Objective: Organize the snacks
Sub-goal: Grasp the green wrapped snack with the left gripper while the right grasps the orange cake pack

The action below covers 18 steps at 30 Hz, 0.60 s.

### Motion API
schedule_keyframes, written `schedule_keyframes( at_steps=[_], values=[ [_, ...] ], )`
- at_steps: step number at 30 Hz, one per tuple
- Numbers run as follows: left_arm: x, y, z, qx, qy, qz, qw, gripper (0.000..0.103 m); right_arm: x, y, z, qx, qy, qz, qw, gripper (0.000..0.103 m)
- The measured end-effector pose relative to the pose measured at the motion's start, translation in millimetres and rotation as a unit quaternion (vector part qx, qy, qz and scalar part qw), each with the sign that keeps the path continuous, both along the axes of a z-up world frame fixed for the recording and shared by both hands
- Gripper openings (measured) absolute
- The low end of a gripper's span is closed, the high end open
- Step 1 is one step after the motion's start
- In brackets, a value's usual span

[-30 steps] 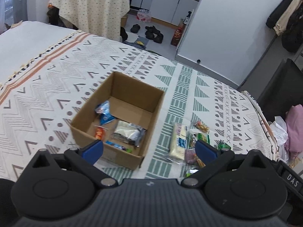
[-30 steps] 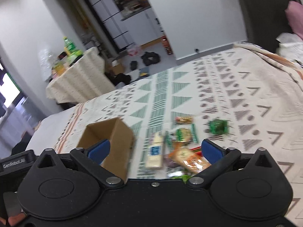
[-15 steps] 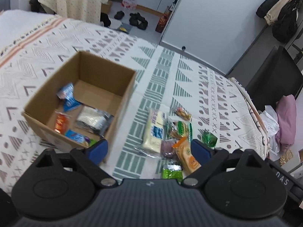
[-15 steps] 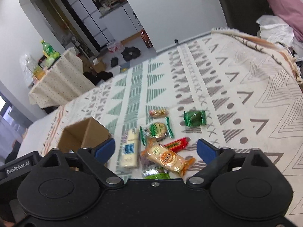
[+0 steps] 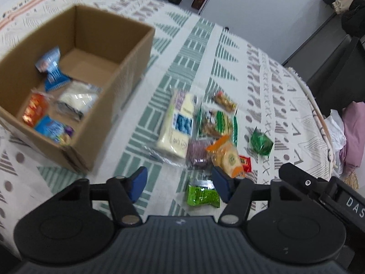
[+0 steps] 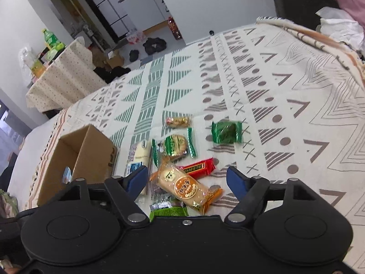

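On left gripper, "DAS"

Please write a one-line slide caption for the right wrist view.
Right gripper, open, its jaws just closing, above an orange cracker pack among loose snacks beside the cardboard box.

Both wrist views angled down, close over bed; shared: snack pile, box.
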<state>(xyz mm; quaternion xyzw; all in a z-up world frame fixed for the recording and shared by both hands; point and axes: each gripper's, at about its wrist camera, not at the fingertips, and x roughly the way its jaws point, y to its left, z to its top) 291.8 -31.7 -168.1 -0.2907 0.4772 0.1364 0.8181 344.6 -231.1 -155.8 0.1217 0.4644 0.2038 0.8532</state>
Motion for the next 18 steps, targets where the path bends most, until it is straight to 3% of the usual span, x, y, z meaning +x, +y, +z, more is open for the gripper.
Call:
schedule_keyframes(
  at_steps=[3,8,18],
  values=[
    [6.6,-3.9,-14.9,-0.014,0.015,0.001,0.9998,0.055,1.7,2.5,-9.2,0.0,0.017,0.011,1.0,0.067],
    [15.9,-11.6,-36.8,-0.038,0.034,-0.001,0.9987,0.054,7.7,1.6,-17.5,-0.007,0.03,0.009,0.999,0.067],
    [32.3,-18.7,-51.4,-0.057,0.037,0.012,0.9976,0.051,21.2,3.8,-31.8,0.003,0.049,0.011,0.999,0.067]
  ],
)
